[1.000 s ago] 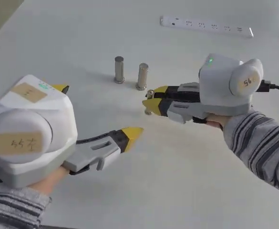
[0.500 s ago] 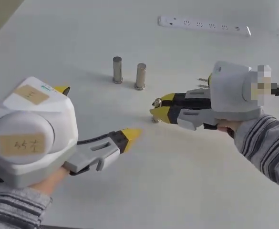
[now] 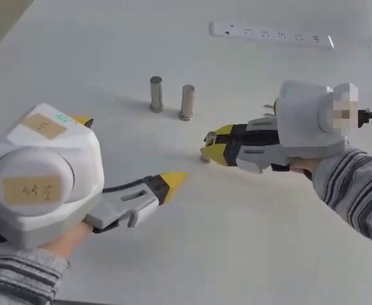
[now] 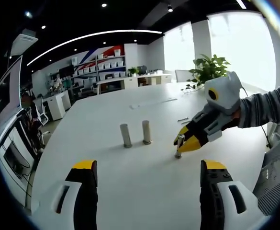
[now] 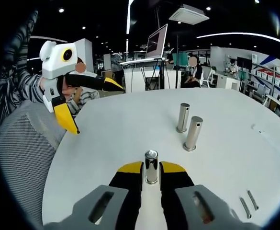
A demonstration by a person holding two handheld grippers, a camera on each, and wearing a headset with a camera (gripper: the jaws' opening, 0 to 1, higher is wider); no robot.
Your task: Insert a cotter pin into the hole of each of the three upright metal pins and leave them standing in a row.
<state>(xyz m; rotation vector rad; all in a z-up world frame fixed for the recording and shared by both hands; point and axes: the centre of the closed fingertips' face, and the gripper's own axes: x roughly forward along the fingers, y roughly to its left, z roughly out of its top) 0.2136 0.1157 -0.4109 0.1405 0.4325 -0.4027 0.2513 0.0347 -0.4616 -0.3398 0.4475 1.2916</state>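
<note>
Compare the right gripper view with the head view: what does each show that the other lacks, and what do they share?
Right gripper view: a look along the right gripper shut on a metal pin, plus a monitor behind. Head view: the striped sleeve behind that gripper. Shared: the far upright pin, the near upright pin, the open left gripper, the white table.

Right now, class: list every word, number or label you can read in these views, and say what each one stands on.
"55" plus one handwritten character I cannot make out: tan tape label on the round end of the left gripper.
Handwritten mark, unreadable: second tape label on that gripper's top.
Small green print beside it: too small to read.
Power strip: no readable text.
</note>
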